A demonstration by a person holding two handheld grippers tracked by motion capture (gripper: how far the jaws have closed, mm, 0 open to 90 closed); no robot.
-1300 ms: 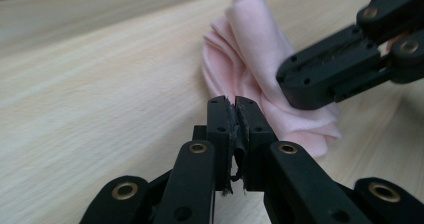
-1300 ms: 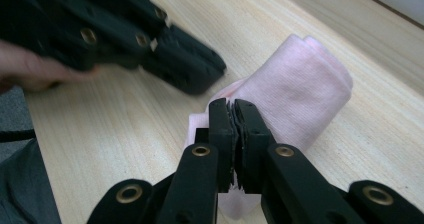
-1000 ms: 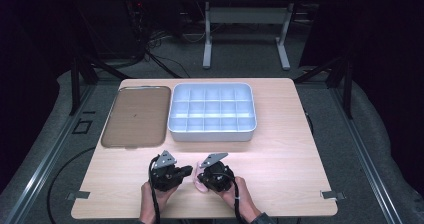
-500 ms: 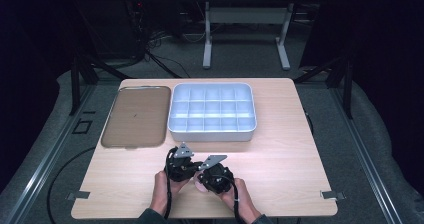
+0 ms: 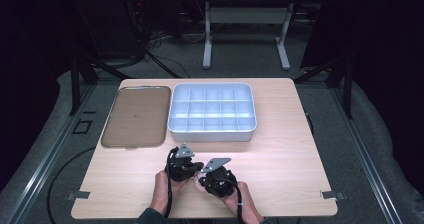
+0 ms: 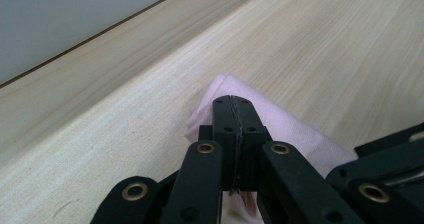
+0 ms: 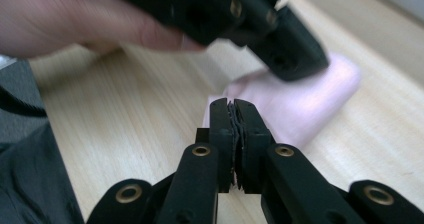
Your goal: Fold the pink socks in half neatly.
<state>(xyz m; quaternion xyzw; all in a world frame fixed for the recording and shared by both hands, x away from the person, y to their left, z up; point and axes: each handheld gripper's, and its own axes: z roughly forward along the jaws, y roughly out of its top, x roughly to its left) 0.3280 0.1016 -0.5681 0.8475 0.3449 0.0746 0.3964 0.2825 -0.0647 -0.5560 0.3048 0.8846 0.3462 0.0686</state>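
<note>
Just pale pink cloth [image 6: 300,134], folded, soft, flat on table [image 5: 280,149]

Dark room, grey floor [image 5: 380,149]

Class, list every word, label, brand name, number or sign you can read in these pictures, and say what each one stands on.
None: no readable text stands on the pale wooden table, the white compartmented plastic box, the brown flat tray, the pink folded cloth or either black claw.
</note>
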